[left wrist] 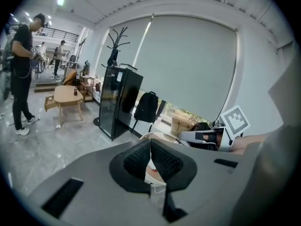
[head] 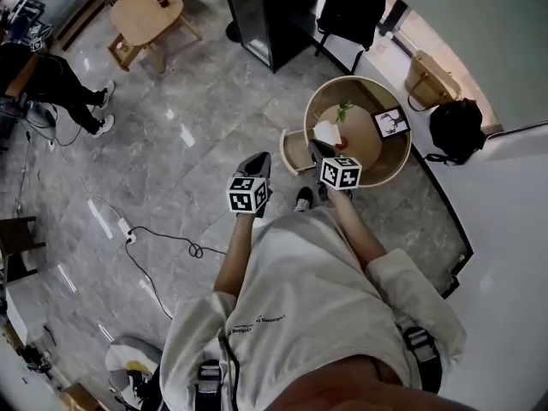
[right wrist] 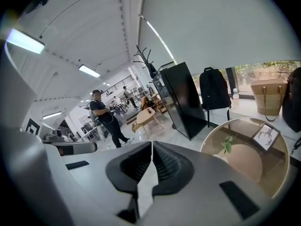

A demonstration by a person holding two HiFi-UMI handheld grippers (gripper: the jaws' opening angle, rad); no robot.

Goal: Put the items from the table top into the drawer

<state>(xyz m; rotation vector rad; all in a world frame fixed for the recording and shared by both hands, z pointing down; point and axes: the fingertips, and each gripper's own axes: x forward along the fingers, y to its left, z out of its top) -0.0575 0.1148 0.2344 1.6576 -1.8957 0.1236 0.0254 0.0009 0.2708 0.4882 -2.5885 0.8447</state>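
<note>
While both tools are held empty in front of the person, the step in hand is judged to be the approach to the counter. It is best done by opening one tool before it is brought over a single item. The left tool (head: 259,157) is clenched, its jaws pressed together with nothing between them. The right tool (head: 318,150) is likewise clenched and empty, and shows at the counter's near edge in the head view. Just beyond them the drawer (head: 295,151) appears pulled out at the left side of the round counter (head: 402,157), so no opening move is thought needed. On the counter top a white item (head: 327,132) and a small red thing (head: 342,144) lie nearest the right tool, and are judged the easiest first pick. Farther back lie a green sprig (head: 344,110) and a framed picture (head: 391,122); the frame is probably better gripped by its edge.
</note>
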